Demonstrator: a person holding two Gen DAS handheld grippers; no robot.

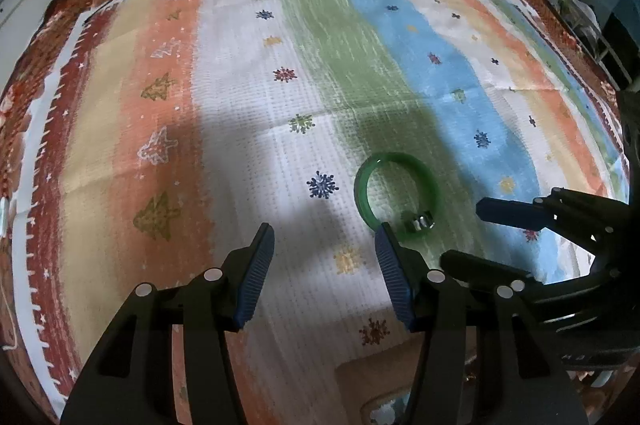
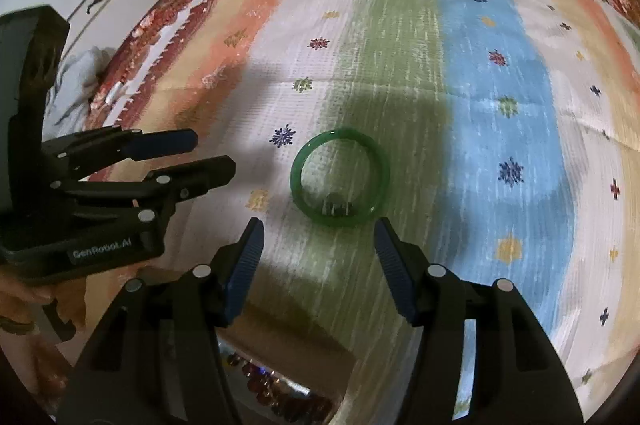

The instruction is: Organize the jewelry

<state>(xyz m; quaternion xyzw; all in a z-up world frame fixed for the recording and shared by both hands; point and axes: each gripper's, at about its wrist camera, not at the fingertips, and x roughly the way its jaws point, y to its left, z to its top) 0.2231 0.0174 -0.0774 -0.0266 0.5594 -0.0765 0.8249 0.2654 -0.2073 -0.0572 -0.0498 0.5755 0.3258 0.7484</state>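
Right wrist view, green bangle (image 2: 340,181) flat on striped cloth (image 2: 480,85), right tool (image 2: 316,265) agape, left tool (image 2: 212,157) parted.

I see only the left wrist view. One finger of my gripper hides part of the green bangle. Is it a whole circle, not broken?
Observer: Yes. In the right wrist view the green bangle shows as one closed circle, lying flat on the cloth.
Operator: A box is at my bottom edge. Is anything inside?
Observer: The box is open, with reddish-brown beads in it.
Operator: Is the right gripper lined up with the bangle?
Observer: Yes. The right gripper is open, and the bangle lies just ahead of its gap, not between the fingers.
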